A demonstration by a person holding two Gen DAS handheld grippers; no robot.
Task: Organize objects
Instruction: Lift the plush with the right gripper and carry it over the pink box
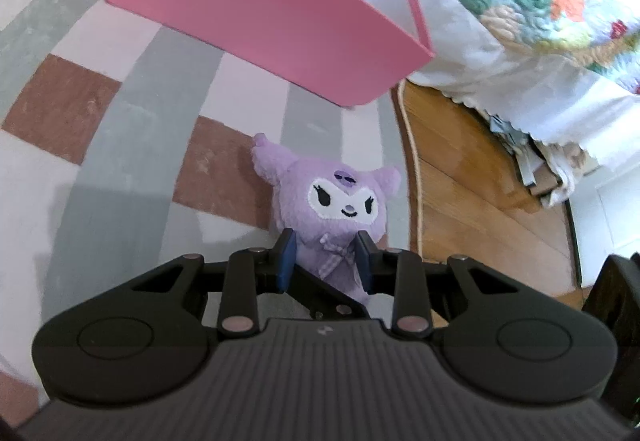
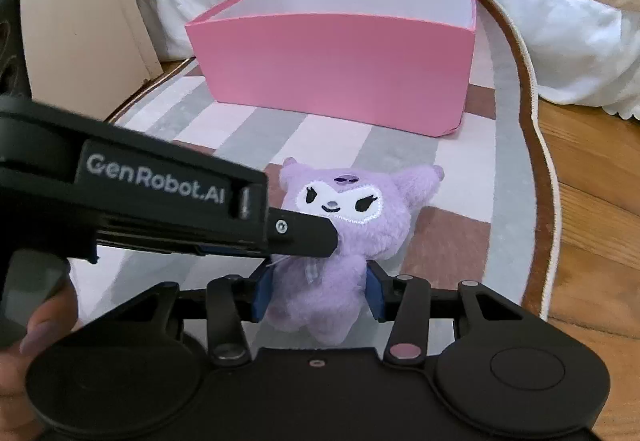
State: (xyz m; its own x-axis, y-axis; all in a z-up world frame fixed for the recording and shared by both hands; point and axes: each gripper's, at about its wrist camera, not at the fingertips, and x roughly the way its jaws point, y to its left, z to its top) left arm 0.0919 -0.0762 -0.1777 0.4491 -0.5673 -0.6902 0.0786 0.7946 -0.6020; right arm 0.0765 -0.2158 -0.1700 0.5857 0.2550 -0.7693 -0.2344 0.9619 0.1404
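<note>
The purple plush toy (image 2: 340,241) sits a little below the centre of the right wrist view, on the striped rug (image 2: 240,137), and both tongs are on it at once. The right tongs (image 2: 318,295) hold it by the lower body: the two blue pads (image 2: 262,293) press into the fur on each side, at a middle width because the toy is soft and thick. The left tongs (image 1: 324,261) are narrow and pinch the toy just under the face, at the neck with its small bow; in the right wrist view they enter from the left of the frame and cover part of the cheek. I judge that two grips are used because the plush is floppy and would bend with one. The toy lies on its back, face up; its long axis runs from the feet at the bottom of the frame to the ears at the top, toward the pink box (image 2: 332,73). The box stands open in the upper centre, well apart, probably the place where the toy must go.
</note>
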